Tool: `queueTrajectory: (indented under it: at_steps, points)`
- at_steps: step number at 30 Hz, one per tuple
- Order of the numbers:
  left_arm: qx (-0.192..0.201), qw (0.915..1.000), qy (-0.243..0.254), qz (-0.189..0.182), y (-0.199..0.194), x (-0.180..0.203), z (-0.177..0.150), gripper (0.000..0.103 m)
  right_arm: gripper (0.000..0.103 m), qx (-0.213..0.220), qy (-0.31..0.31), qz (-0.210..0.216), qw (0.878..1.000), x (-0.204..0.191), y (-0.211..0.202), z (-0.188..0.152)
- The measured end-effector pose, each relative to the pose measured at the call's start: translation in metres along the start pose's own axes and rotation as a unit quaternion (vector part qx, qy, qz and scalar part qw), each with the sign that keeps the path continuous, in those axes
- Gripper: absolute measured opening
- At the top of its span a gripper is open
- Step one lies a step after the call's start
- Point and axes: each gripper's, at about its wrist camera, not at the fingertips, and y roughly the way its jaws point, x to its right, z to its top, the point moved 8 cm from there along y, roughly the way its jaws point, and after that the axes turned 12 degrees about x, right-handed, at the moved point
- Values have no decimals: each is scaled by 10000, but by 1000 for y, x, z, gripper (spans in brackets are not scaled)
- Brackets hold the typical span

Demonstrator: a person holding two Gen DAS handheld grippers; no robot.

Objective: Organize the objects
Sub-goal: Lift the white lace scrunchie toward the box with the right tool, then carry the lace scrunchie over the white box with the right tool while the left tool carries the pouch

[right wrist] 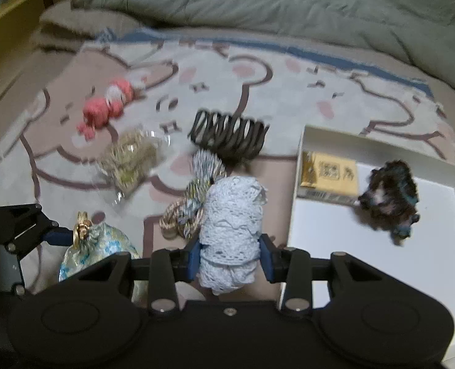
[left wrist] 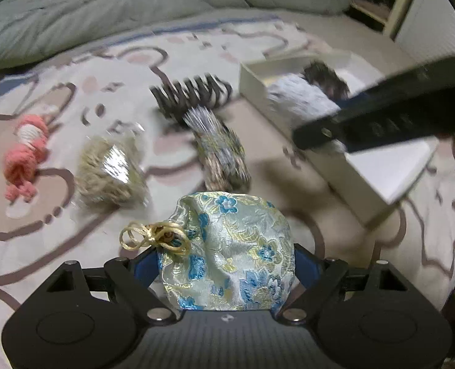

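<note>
My left gripper (left wrist: 227, 255) is shut on a pale brocade pouch (left wrist: 230, 246) with blue flowers and a gold cord, held above the bed. It also shows in the right wrist view (right wrist: 95, 252). My right gripper (right wrist: 230, 256) is shut on a roll of white lace (right wrist: 232, 224), just left of the white box (right wrist: 301, 141). The box holds a yellow packet (right wrist: 331, 172) and a dark fuzzy scrunchie (right wrist: 390, 196). On the bedsheet lie a dark hair claw (right wrist: 227, 136), a patterned ribbon roll (right wrist: 196, 184), a gold bundle in clear wrap (right wrist: 129, 160) and a pink knitted toy (right wrist: 107, 107).
A grey-green duvet (right wrist: 288, 6) is bunched along the far side of the bed. A wooden frame (right wrist: 18, 9) runs at the far left. In the left wrist view, the right gripper's black body (left wrist: 381, 113) hangs over the white box (left wrist: 252, 83).
</note>
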Motion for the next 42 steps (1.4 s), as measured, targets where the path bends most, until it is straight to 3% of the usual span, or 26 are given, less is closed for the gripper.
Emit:
queueTrajectory:
  at_steps: [9, 19, 24, 31, 42]
  points:
    - [610, 9970, -426, 196, -20, -13, 40, 87, 40, 658, -3, -119, 9978, 11, -35, 19]
    - [1238, 9891, -752, 275, -35, -20, 77, 87, 40, 1066, 111, -347, 9936, 32, -56, 30]
    - [1340, 9878, -752, 271, -31, -14, 96, 87, 40, 1278, 100, -470, 9906, 46, -69, 36]
    - [1498, 9860, -730, 88, -25, 5, 128, 87, 40, 1661, -119, -943, 9815, 77, -86, 59]
    - [2009, 9776, -583, -219, -13, 44, 203, 87, 40, 2016, 157, -1474, 9682, 147, -94, 95]
